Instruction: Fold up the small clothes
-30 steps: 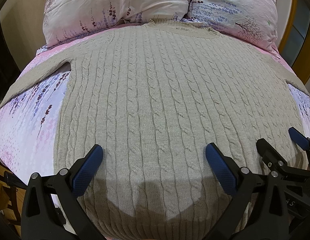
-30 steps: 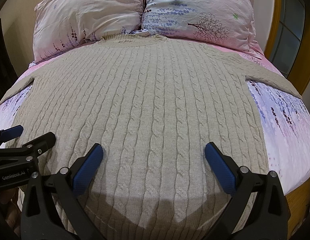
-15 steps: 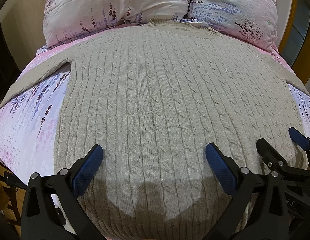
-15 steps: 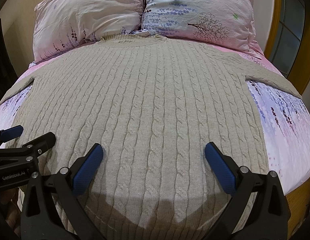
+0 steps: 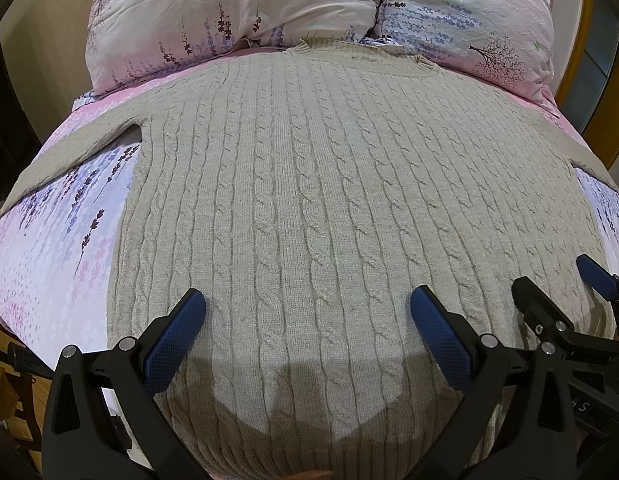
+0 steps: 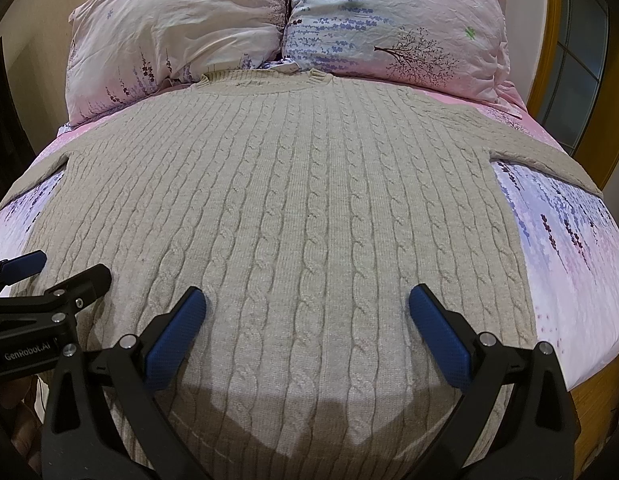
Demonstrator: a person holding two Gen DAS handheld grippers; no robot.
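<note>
A beige cable-knit sweater lies flat on the bed, neck toward the pillows, sleeves spread to both sides; it also fills the right wrist view. My left gripper is open and empty above the sweater's lower left part. My right gripper is open and empty above its lower right part. The right gripper shows at the right edge of the left wrist view, and the left gripper at the left edge of the right wrist view. The hem is hidden under the grippers.
The bed has a pink floral sheet. Two floral pillows lie at the head. A wooden frame with glass panes stands to the right. The bed's wooden edge shows at lower right.
</note>
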